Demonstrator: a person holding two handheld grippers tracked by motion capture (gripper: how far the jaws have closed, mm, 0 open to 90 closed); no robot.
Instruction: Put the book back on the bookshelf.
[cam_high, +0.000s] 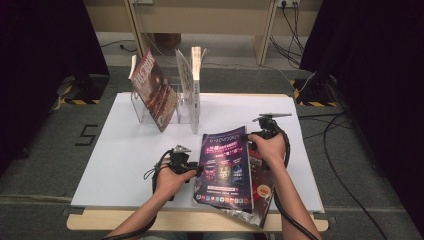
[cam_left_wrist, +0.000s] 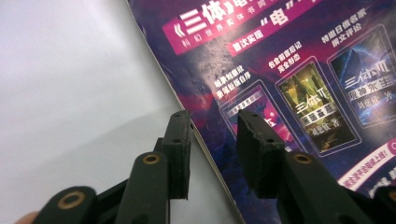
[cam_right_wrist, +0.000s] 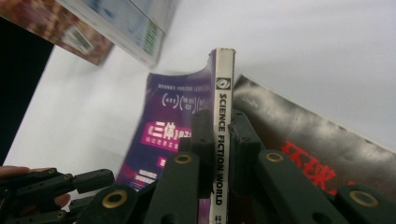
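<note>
In the high view, the purple magazine (cam_high: 224, 167) lies near the front edge of the white bench (cam_high: 125, 150), on top of a dark magazine (cam_high: 261, 182) whose right part sticks out beneath it; a clear rack (cam_high: 145, 112) at the back holds 2 more magazines upright. The left hand-held gripper (cam_high: 196, 170) sits at the magazine's left edge, the right hand-held gripper (cam_high: 248, 137) at its top right corner. In the left gripper view, the jaws stand spread astride the cover's edge, 1 pad over the bench, 1 over the glossy cover (cam_left_wrist: 289, 70), pressing nothing. In the right gripper view, the jaws pinch the white spine (cam_right_wrist: 223, 112) (lettered SCIENCE FICTION WORLD), with the cover bowing to the left of it. The magazine looks light, floppy and slick, so the stiff spine is likely the best hold; a cover-only grip would probably sag or slip.
</note>
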